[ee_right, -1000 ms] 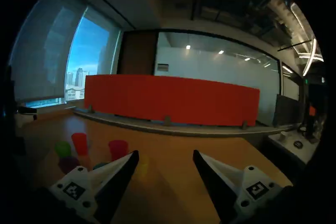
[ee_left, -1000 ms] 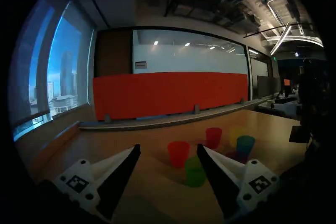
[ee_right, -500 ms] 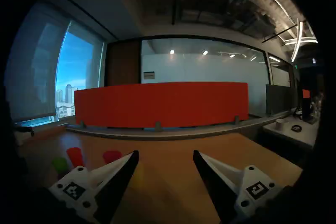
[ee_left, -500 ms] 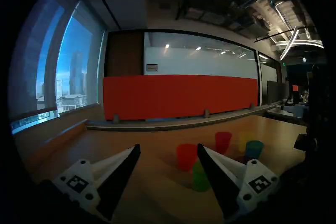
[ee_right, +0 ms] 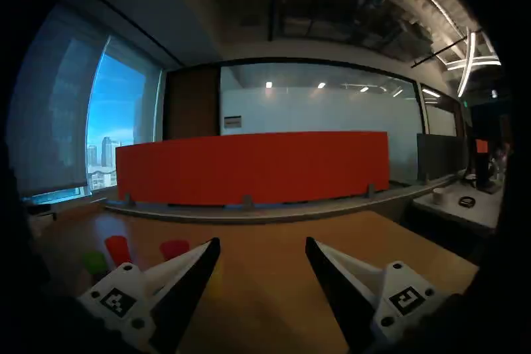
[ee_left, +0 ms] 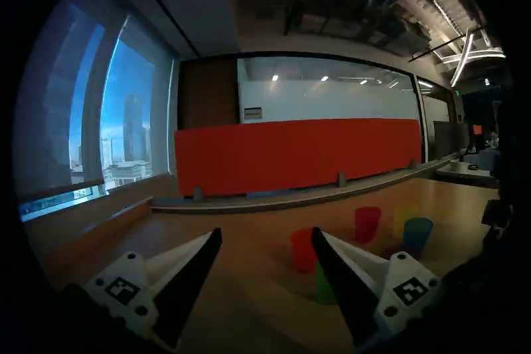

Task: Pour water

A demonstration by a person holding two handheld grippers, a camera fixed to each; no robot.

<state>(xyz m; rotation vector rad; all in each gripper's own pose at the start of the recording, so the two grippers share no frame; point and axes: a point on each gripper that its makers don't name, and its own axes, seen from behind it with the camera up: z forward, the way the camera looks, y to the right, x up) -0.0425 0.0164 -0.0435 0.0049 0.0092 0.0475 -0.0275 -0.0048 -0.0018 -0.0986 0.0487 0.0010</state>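
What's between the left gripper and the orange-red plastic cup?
Nothing: the left gripper view shows bare wooden tabletop from the left gripper to the orange-red plastic cup. A green plastic cup stands alongside, behind one finger.

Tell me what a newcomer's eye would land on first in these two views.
The long red partition stretches across the far side of the wooden table, beside a bright window showing a city skyline at the left. Nearer, an orange cup, a red cup and a blue cup stand clustered on the table ahead of the open left gripper. The right gripper is open too.
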